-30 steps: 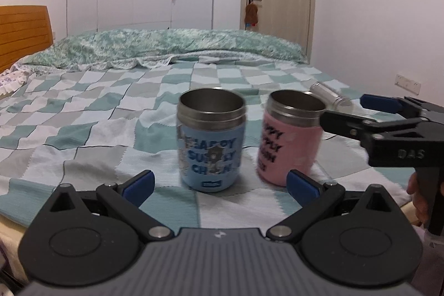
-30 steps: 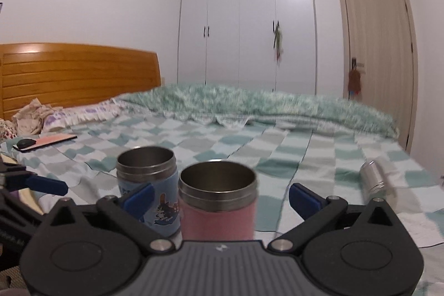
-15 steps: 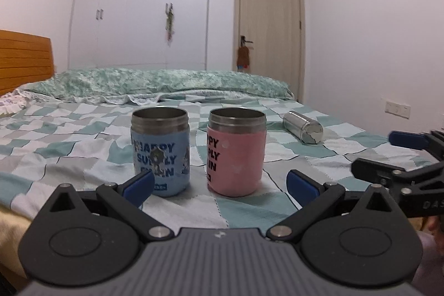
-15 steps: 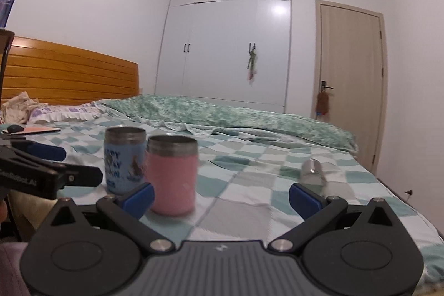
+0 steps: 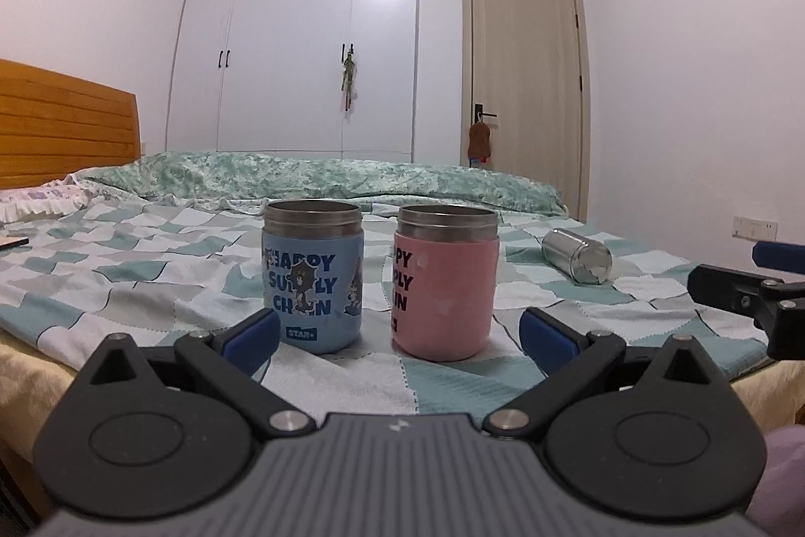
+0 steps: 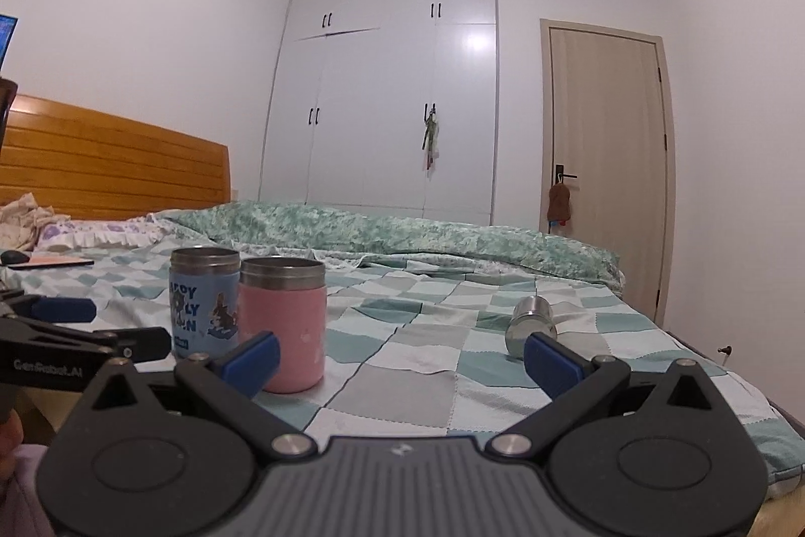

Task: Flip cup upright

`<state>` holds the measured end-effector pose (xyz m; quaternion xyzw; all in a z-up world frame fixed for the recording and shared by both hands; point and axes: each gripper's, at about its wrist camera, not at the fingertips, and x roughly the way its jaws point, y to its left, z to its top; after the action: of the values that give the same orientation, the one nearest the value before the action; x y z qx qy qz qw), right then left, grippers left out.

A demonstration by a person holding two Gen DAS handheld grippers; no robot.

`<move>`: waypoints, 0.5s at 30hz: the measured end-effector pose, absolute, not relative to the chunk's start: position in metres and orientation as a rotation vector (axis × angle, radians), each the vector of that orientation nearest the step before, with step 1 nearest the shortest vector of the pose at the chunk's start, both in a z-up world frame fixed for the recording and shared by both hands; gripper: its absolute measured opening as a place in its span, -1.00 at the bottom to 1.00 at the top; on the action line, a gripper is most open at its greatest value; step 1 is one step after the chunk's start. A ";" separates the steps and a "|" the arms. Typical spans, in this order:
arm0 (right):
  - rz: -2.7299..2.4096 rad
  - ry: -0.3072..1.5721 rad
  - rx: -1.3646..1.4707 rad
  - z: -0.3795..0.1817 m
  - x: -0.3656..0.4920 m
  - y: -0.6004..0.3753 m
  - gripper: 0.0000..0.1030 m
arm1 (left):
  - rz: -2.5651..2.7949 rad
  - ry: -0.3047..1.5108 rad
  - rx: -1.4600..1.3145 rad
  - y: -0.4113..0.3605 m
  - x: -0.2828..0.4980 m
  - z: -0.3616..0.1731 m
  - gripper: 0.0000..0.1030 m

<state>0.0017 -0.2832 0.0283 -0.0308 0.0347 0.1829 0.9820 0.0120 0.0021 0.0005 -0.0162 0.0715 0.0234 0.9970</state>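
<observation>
The left gripper (image 5: 400, 330) is held low at the near edge of a bed, its two blue-tipped fingers (image 5: 251, 332) spread wide with nothing between them. The right gripper (image 6: 400, 348) is likewise released, fingers (image 6: 551, 358) far apart and empty, held at the same bed edge further to the right; part of it shows at the right edge of the left wrist view.

Two cups stand upright, mouths up, side by side on a checked green, grey and white bedspread (image 5: 151, 265). The blue cup (image 5: 313, 278) has a steel rim and dark lettering with cartoon figures on its sleeve. Just beside it, to its right with a narrow gap, stands the pink cup (image 5: 445, 283), also steel-rimmed, with dark lettering partly turned out of sight. Both sit a little beyond the fingertips of the left gripper; neither gripper touches them.

Further right, well apart from the cups, a small steel canister (image 5: 578, 254) lies on its side on the bedspread.

Behind, a rumpled green patterned quilt (image 5: 327, 177) runs across the bed. A wooden headboard (image 6: 110, 164) stands at the left, a white wardrobe (image 5: 302, 54) against the far wall, and a pale wooden door (image 5: 526, 94) to its right.
</observation>
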 end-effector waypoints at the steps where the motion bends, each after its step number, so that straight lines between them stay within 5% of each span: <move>1: 0.366 0.068 -0.058 0.028 0.001 -0.284 1.00 | 0.046 0.143 -0.036 0.003 0.012 0.001 1.00; 15: 0.352 0.078 -0.059 0.027 0.004 -0.282 1.00 | 0.043 0.134 -0.051 0.005 0.008 0.000 1.00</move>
<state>0.0041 -0.2821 0.0272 -0.0292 0.0386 0.1749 0.9834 0.0081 0.0051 -0.0005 -0.0256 0.0671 0.0215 0.9972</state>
